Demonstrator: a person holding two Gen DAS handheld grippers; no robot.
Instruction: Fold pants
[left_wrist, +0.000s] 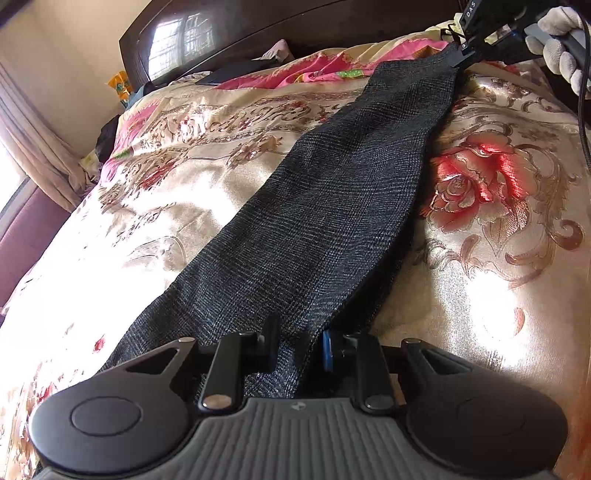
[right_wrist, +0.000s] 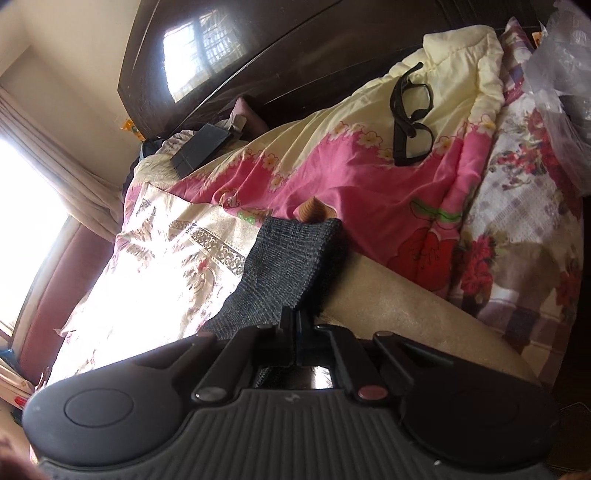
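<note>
Pants: dark grey woven cloth, laid lengthwise as a long band over the floral bedspread, running from the left gripper away to the right gripper at the far end.

Left gripper: jaws part-way closed, a bunched thickness of the near end between them; the pads appear to press on it, so it reads as clamped on the pants. Likely purpose: anchor this end so the band stays straight.

Right gripper, own view: jaws together on the edge of the cloth, the hem lying just ahead of the tips. A gloved hand carries it.

Judgement: both ends are pinched to keep the cloth taut and flat before one end is carried over the other. Fold not yet made.

Beyond the right gripper: glasses on the pink quilt, well clear of the pants.
</note>
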